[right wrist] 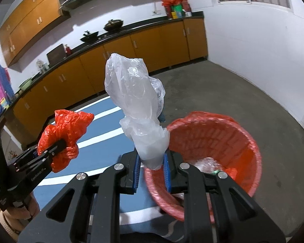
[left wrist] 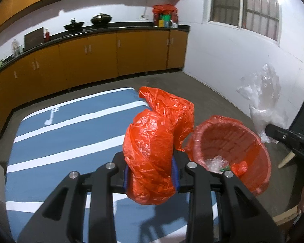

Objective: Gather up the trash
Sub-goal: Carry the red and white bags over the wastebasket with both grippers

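My left gripper [left wrist: 152,174] is shut on a crumpled red plastic bag [left wrist: 152,141] and holds it above the blue table, just left of the bin. The same gripper and red bag [right wrist: 60,135] show at the left in the right wrist view. My right gripper [right wrist: 152,168] is shut on a clear plastic bag [right wrist: 135,105] and holds it over the near left rim of the red bin [right wrist: 243,137]. The clear bag also shows in the left wrist view [left wrist: 263,101]. The red bin [left wrist: 259,147], lined with a red bag, holds some clear plastic and small scraps at its bottom [left wrist: 216,162].
A blue table [left wrist: 60,137] with white stripes lies under the left gripper. Orange kitchen cabinets [left wrist: 91,56] with a black counter, pans and jars line the far wall. Grey concrete floor [right wrist: 233,85] lies beyond the bin. A white wall [left wrist: 233,56] stands to the right.
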The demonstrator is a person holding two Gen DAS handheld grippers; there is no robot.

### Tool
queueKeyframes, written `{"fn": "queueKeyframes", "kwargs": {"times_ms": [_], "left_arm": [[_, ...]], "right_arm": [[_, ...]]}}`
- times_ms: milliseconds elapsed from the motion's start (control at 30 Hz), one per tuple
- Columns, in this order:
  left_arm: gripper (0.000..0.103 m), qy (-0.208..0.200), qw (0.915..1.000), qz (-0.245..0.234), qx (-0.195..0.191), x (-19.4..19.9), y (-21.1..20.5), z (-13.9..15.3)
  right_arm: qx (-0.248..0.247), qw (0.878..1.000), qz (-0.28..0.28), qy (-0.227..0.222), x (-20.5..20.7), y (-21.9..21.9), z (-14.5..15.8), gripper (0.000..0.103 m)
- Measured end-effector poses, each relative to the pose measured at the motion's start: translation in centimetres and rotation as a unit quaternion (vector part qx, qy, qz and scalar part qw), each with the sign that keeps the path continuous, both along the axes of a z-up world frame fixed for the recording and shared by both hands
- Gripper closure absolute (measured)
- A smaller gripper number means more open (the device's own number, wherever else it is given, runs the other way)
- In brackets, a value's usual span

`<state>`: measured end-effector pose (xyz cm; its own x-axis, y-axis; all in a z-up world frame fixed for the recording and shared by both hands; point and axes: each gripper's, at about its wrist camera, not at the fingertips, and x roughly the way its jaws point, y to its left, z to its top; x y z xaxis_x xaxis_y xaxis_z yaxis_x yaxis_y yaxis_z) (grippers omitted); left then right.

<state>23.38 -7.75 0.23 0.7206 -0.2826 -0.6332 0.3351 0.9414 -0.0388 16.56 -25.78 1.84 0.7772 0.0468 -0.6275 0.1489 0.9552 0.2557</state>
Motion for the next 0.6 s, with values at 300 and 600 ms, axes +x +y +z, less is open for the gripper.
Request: {"fn": "queueKeyframes", "kwargs": {"times_ms": [300, 600], "left_arm": [[0.071, 0.016, 0.9987, -0.047, -0.005, -0.5, -4.3, -1.0], [0.071, 0.030, 0.9949, -0.094, -0.021, -1.1, -8.5, -1.9]], "right_arm": [[0.005, 0.999, -0.037, 0.011, -1.9, -3.4, -1.0, 0.083], [0.013, 0.997, -0.067, 0.027, -2.9, -5.8, -2.2, 0.083]]}}
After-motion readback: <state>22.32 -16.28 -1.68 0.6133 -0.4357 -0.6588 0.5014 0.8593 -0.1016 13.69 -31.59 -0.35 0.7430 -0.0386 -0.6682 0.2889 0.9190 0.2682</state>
